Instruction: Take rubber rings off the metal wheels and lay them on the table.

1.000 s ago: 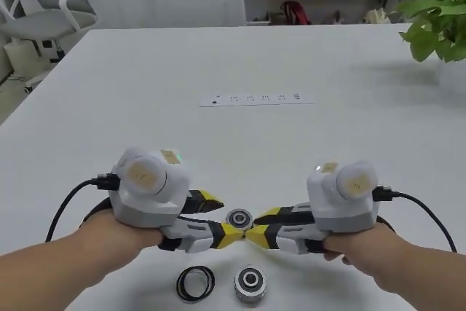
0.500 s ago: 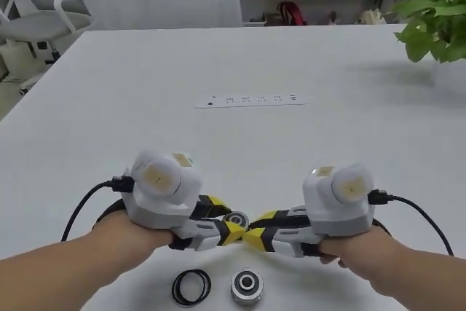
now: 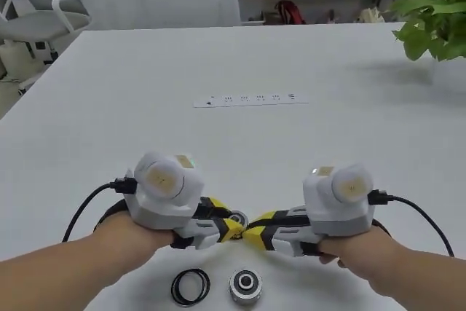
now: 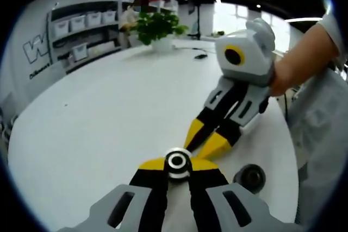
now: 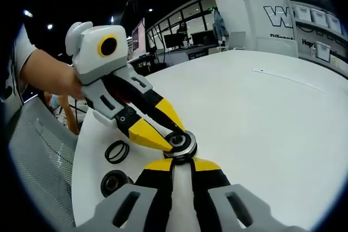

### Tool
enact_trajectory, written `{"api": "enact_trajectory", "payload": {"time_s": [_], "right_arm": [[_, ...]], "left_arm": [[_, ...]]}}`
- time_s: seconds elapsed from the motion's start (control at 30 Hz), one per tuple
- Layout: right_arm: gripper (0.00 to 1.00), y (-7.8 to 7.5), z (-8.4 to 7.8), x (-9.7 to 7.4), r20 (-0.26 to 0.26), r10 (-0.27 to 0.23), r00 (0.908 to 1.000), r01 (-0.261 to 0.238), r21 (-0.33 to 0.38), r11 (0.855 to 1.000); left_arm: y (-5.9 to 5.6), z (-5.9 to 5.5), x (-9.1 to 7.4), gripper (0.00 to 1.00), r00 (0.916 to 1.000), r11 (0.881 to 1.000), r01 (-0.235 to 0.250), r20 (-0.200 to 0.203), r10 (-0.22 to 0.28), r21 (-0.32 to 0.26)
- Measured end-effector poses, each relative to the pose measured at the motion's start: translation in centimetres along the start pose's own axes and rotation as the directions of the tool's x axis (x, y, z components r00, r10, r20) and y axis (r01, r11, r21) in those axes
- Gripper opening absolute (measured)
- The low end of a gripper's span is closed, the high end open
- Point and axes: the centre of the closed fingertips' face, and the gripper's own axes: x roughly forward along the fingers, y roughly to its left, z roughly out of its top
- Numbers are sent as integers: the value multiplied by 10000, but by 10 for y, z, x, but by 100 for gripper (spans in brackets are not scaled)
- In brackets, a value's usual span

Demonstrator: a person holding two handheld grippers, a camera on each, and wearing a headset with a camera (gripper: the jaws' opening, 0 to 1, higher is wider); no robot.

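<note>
Near the counter's (image 3: pixel 306 136) front edge, both hands sit low, pointing inward. The left tongs (image 4: pixel 178 164) clamp a metal wheel (image 4: pixel 178 158); the right tongs (image 5: pixel 185 163) are closed against its rim.

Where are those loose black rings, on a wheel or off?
Off: the rubber rings lie flat on the table, beside a metal wheel.

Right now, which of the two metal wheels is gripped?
The wheel between the left gripper's jaw tips; the other wheel lies free on the table beside the rubber rings.
</note>
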Motion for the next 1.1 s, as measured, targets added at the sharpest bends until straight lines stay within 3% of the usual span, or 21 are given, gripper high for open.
{"api": "enact_trajectory", "payload": {"time_s": [0.1,0.17,0.3,0.37,0.53,0.67,0.87,1.1], "right_arm": [[8,-1,0,0,16,-4,10000,4,61,10000],[8,-1,0,0,46,15,10000,-16,231,9997],[4,-2,0,-1,50,8,10000,-10,443,9990],[0,-4,0,-1,158,-27,9999,11,1000,9950],[0,-6,0,-2,326,-75,9994,22,1607,9870],[0,-9,1,-4,730,-141,9972,-76,2887,9574],[0,-15,9,-10,1301,-274,9911,-240,3775,9257],[0,-14,12,-10,1508,-331,9880,-312,4052,9137]], "left_arm": [[-1,0,1,14,10000,10000,2,-5,-2,87],[-1,-1,1,14,10000,9990,-37,-66,40,440],[0,-1,2,14,10000,9997,-88,-30,89,228],[0,-1,2,13,9999,9999,-97,27,97,134],[-1,-1,2,13,9998,9998,-160,103,159,115],[-1,-2,2,13,9999,9997,-124,56,123,222],[-2,-2,3,12,9999,9991,-139,-13,140,399],[-2,-2,3,12,9997,9987,-208,-94,212,467]]}}
